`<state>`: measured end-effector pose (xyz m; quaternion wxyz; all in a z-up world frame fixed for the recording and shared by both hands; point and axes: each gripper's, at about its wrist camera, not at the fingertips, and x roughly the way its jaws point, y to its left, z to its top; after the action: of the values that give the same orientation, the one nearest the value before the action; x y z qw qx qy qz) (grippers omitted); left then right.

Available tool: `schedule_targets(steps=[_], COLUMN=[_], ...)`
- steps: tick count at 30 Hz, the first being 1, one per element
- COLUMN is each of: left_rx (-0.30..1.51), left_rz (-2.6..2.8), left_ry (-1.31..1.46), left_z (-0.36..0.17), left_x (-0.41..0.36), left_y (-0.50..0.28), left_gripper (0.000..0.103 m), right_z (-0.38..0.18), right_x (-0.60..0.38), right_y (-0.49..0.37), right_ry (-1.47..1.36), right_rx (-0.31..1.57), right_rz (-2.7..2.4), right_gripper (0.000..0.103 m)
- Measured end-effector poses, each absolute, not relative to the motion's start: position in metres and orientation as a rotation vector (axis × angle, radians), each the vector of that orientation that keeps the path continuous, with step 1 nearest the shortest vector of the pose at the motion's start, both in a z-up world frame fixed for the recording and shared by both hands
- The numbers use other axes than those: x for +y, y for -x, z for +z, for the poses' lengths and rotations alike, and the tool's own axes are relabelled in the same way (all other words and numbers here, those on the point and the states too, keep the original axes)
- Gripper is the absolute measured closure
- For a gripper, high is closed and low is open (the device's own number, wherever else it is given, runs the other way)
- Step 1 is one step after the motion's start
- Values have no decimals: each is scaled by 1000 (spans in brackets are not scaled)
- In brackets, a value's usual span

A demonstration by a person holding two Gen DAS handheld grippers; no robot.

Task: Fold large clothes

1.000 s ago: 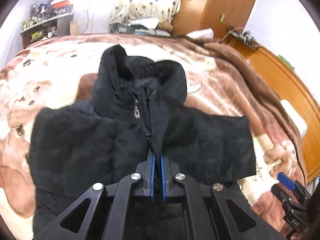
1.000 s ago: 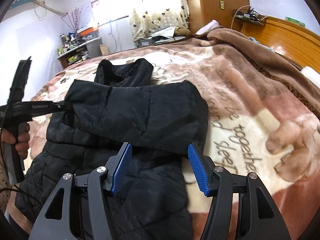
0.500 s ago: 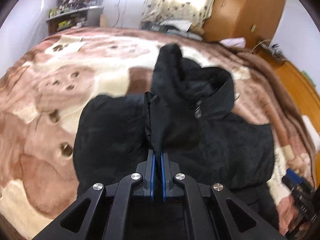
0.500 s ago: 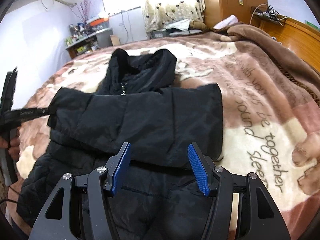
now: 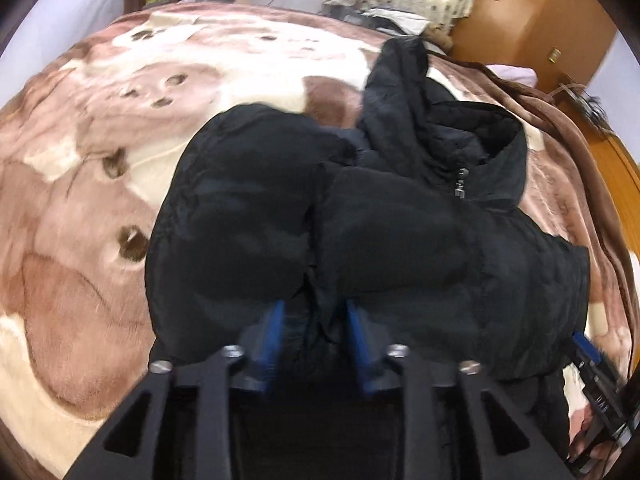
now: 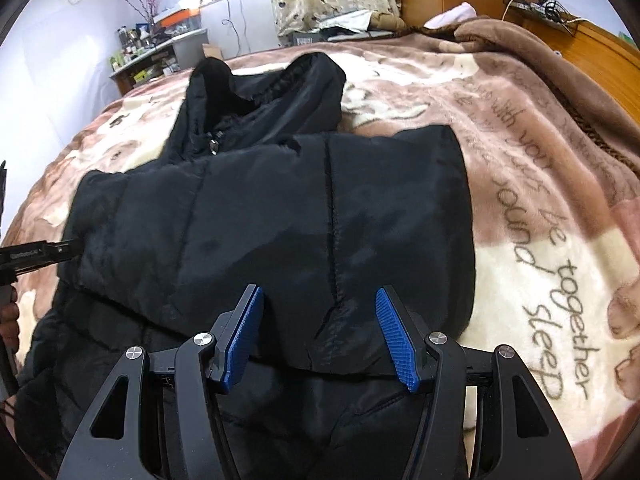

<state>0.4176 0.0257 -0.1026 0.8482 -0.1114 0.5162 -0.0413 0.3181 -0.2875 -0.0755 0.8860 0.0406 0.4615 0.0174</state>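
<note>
the left gripper (image 5: pixel 314 330) stands part open, releasing the sleeve; the right gripper (image 6: pixel 320 334) hangs wide open, empty. the black jacket (image 6: pixel 280 232) lies on the bed (image 6: pixel 540 200). we judge it soft, puffy, slippery: pinch at hem or seams.

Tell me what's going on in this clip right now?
A person with two handheld grippers is folding a black hooded jacket on a bed blanket. Both sleeves lie folded across its chest. The left gripper is open around a sleeve fold. The right gripper hovers open over the jacket.
</note>
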Motion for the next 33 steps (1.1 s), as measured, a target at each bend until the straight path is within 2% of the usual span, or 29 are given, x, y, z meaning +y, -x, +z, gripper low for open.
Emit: schedule_targets(steps=[4,6,9,13,22,27,33], left_rx=[1098,1065,991,975,1052,1105,1102], left_rz=[-121,-127,-133,-180,-179,-180,-157], left_ry=[259,249,203,133,-13,98,37], left_z=[-97,-85,-62,-48,-91,-111,-125], left_x=[30,33,29,6,-33,-17,-27], left_y=[-418,-413,-408,-415,-440,-451,-453], left_gripper=[60,51,46,45,44,30,29], right_z=[-74,-59,-41,-34,-79,-98,-112], right_x=[-288,-289,-288,-275,-261,-268,-264], right_y=[-319,-316,-316,-324,-353,-358,-365], right_ry=[-80,-92,-75,39,58,22,28], right_rx=[979,933,875,840,950,979,1015], right_rz=[45,59,62,69,93,100,101], right_gripper=[44,44,44,44,40,39,38])
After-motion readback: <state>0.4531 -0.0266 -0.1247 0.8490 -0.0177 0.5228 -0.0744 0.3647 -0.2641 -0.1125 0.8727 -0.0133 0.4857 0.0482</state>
